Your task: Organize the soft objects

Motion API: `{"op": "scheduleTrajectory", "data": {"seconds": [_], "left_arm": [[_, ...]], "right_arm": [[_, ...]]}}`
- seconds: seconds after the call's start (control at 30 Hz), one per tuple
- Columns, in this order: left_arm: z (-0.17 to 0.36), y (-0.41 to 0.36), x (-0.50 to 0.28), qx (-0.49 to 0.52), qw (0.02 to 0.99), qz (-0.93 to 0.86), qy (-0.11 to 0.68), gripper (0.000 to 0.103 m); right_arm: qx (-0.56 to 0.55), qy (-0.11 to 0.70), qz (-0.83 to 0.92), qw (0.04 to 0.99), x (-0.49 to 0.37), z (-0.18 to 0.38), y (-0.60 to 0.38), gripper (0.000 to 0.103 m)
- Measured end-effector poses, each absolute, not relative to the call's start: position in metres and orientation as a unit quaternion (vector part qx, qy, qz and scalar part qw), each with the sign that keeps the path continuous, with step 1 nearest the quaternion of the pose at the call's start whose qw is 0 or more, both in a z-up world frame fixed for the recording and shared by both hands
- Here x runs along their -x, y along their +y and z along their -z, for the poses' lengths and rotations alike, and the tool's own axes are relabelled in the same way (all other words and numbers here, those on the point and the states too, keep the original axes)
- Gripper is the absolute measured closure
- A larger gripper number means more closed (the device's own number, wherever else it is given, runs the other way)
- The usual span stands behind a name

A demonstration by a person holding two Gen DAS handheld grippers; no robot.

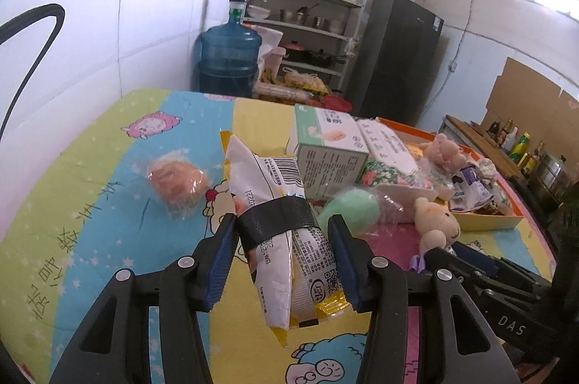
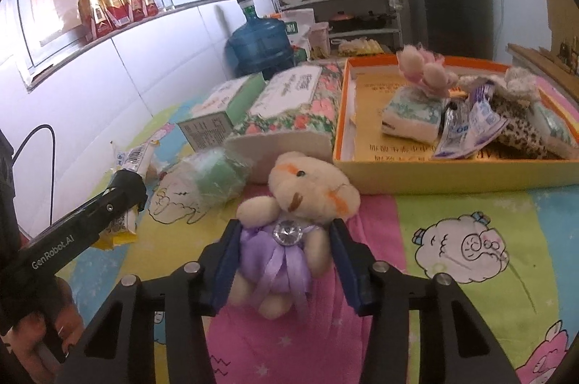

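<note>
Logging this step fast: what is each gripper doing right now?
Left gripper: closed on the taped snack packet, lifted off the cloth.
Right gripper: jaws around the teddy bear; whether they press it cannot be told.

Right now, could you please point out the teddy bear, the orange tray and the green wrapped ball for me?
teddy bear (image 2: 280, 261), right wrist view, on its purple dress.
orange tray (image 2: 452, 172), right wrist view, on its near yellow wall.
green wrapped ball (image 2: 213, 176), right wrist view, on its green middle under the clear wrap.
</note>
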State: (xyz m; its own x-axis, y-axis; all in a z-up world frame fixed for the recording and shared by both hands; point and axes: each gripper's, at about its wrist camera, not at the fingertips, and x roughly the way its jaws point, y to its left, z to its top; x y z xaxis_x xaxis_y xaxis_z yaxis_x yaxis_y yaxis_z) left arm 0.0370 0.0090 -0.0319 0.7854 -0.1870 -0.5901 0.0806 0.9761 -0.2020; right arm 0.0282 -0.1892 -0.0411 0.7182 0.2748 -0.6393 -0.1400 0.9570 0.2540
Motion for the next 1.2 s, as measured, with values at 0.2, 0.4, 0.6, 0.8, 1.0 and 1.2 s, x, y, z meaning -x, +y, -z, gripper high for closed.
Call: {"op": "scheduleTrajectory", "data": {"seconds": [0.2,0.4,0.6,0.8,1.0,1.2], "left_arm": [[0.018,0.0,-0.032,0.073,0.946,0.085,0.304,0.05],[0.003,-0.018,-0.031,0.055,0.95,0.104,0.288,0.055],[-0.017,-0.045,-0.032,0.029,0.956,0.127,0.263,0.071],[-0.018,-0.055,-0.041,0.031,0.95,0.146,0.273,0.085],[-0.009,-0.037,-0.04,0.06,0.948,0.141,0.281,0.082],[0.004,-0.009,-0.038,0.092,0.941,0.153,0.289,0.051]], "right_arm": [[-0.094,0.336,-0.114,0.93,-0.021,0.026,-0.194,0.054],[-0.104,0.319,-0.107,0.936,-0.017,0.013,-0.208,0.054],[-0.11,0.292,-0.083,0.947,-0.012,-0.003,-0.232,0.054],[-0.12,0.28,-0.063,0.95,-0.009,-0.008,-0.257,0.054],[-0.135,0.286,-0.058,0.947,-0.009,-0.001,-0.272,0.054],[-0.142,0.291,-0.069,0.944,-0.012,0.005,-0.27,0.054]]}}
